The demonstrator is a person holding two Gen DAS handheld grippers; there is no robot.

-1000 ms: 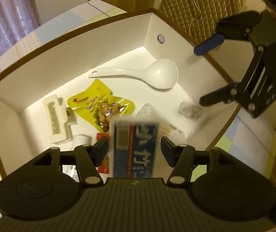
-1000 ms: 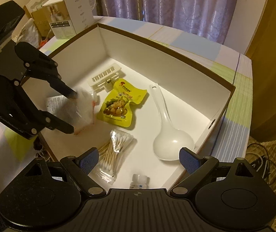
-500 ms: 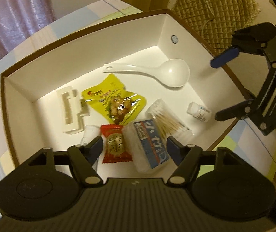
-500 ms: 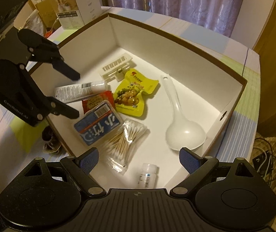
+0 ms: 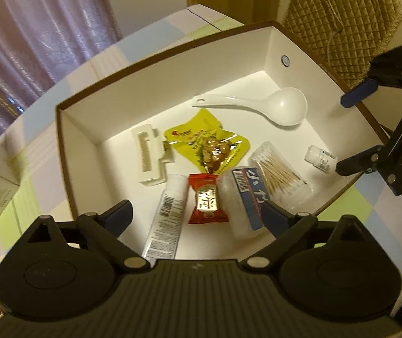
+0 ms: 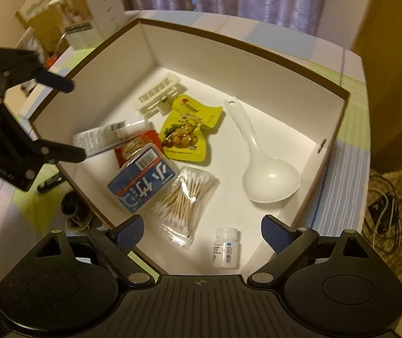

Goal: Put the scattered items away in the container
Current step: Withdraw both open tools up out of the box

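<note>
White cardboard lines the large brown-edged box (image 5: pixel 77 152) that holds everything on the pastel checked worktop (image 5: pixel 40 129). Both sets of fingers are spread wide and hold nothing.

In the left wrist view, the left gripper (image 5: pixel 198 214) hangs over the near wall of the box. Between its fingers lie a white squeeze tube with a barcode (image 5: pixel 170 211), nearest the left finger, a red foil sachet (image 5: pixel 207 200) in the middle, and a clear plastic case with a blue label (image 5: pixel 243 200) touching the right finger's side of the view. Beyond the sachet sits a yellow snack pouch (image 5: pixel 209 143). Left of the pouch is a cream plastic clip tray (image 5: pixel 150 155). Right of the blue-labelled case rests a clear bag of wooden cotton swabs (image 5: pixel 279 171), its edge against the case, and further right a small white pill bottle (image 5: pixel 320 159) lies on its side. At the far side lies a white plastic ladle (image 5: pixel 260 107), bowl toward the right.

In the right wrist view, the right gripper (image 6: pixel 202 232) hovers above the near corner of the box (image 6: pixel 333 129). The pill bottle (image 6: pixel 225 248) lies between its fingers, closest to the camera. The swab bag (image 6: pixel 185 197) is ahead toward the left finger, the ladle (image 6: pixel 265 174) ahead toward the right finger. The left gripper (image 6: pixel 72 118) shows at the left edge over the box wall, apart from the tube (image 6: pixel 108 135).
</note>
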